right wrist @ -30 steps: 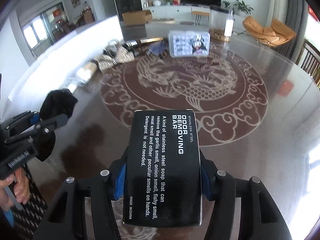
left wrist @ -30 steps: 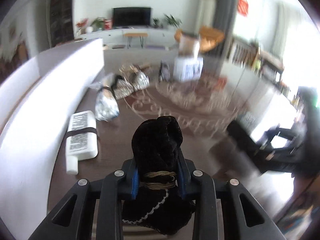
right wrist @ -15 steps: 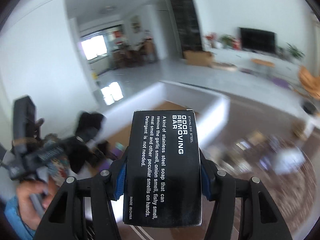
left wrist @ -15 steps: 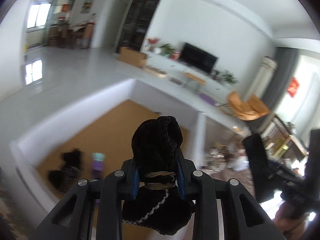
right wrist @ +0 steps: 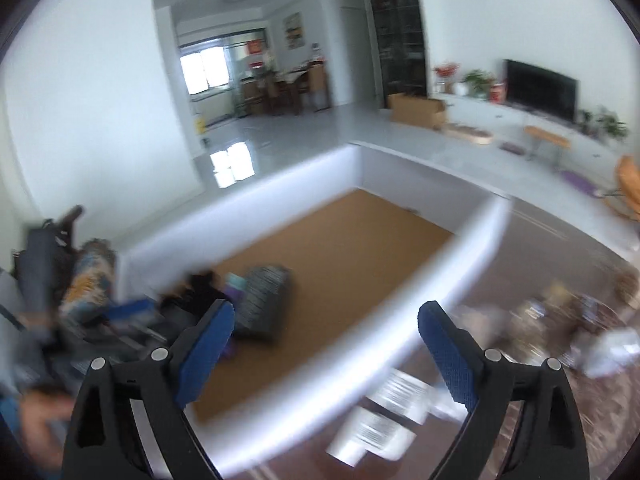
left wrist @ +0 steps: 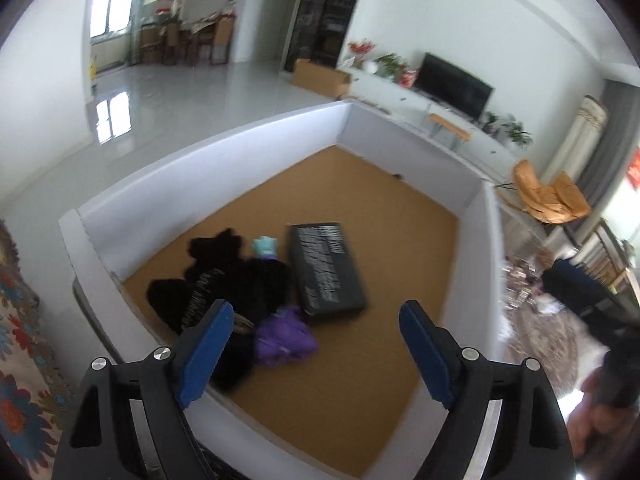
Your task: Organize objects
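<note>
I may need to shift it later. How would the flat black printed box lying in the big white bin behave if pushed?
The flat black printed box lies on its broad face, so it should slide rather than tip or roll. Its straight edges suggest stiff card. The brown bin floor looks matte, so expect some drag.

Box (left wrist: 208, 148): white walls, tan-brown floor. 
Flat carton (left wrist: 326, 268): black, white lettering. 
Fabric bundles (left wrist: 224, 276): black, one with pale stitched trim. 
Small item (left wrist: 286, 338): purple. 
Small item (left wrist: 265, 246): turquoise. 
Left hand-held gripper (left wrist: 316, 350): black body, blue pads. 
Right hand-held gripper (right wrist: 326, 354): black body, blue pads. 
Worktop (right wrist: 532, 256): dark brown, pale scroll pattern. 
Cloth (left wrist: 20, 360): cream, red and blue floral print.
</note>
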{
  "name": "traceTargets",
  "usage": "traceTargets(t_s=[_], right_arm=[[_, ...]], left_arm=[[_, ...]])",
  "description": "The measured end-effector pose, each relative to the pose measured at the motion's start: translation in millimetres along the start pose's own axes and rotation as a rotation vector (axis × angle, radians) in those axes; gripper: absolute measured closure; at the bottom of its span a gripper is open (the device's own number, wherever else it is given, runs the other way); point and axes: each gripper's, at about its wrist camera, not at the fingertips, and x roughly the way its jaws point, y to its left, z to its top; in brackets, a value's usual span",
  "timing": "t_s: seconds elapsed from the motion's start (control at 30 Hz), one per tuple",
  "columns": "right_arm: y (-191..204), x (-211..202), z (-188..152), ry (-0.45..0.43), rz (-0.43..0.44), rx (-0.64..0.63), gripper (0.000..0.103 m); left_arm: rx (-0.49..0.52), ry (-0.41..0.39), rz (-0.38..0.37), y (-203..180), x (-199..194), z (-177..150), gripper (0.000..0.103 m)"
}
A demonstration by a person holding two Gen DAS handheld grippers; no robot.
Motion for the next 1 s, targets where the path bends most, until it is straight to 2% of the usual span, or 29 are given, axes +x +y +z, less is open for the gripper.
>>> traceTargets(t_s=[0.1,0.17,0.23,0.27,0.3,0.37,0.43,0.53,0.57,0.63,0.77,0.83,1.0], right_arm=[[-54,-18,-51,0.031,-0.132,0.038,0.009],[-86,-29,-87,0.075,-0.217,0.072,0.009],[-121,-43,-127,0.133,-0.299,0.117,0.009],[-137,-51,-142,0.154,-0.326,0.138,0.009],[-155,-64,-163,0.174,-0.358,0.166,0.009],[-171,-80,-185,0.183,-0.395,0.192,0.009],[-186,-94,-203,0.173,-0.434,0.205,0.009],[-194,-111,-216,0.123,-0.453,0.236,0.009],[-190,-117,-213,0.104,-0.459,0.242,0.007],[-190,-122,-212,0.088,-0.478,0.253,0.002],[-192,-115,-211,0.135,-0.458,0.269,0.002],[-191,-113,-213,0.152,-0.436,0.264,0.002],[-190,-112,-214,0.151,-0.427,0.257,0.002]], left_arm=[[0.073,-0.029,-0.075,-36,-20,-14,0.018],[0.163,-0.039,-0.14,-72,-34,-26,0.018],[0.259,-0.027,-0.199,-112,-40,-42,0.011],[0.315,-0.013,-0.217,-136,-41,-53,0.003],[0.363,-0.003,-0.22,-153,-39,-65,0.0],[0.489,0.025,-0.177,-194,-26,-92,0.0],[0.59,0.065,-0.08,-222,-6,-115,0.0],[0.67,0.092,0.061,-250,24,-137,0.0],[0.675,0.091,0.111,-254,34,-139,0.0],[0.661,0.087,0.162,-257,46,-136,0.0],[0.565,0.088,0.21,-253,66,-116,0.0],[0.481,0.091,0.236,-244,75,-104,0.0],[0.37,0.167,0.246,-230,99,-93,0.0]])
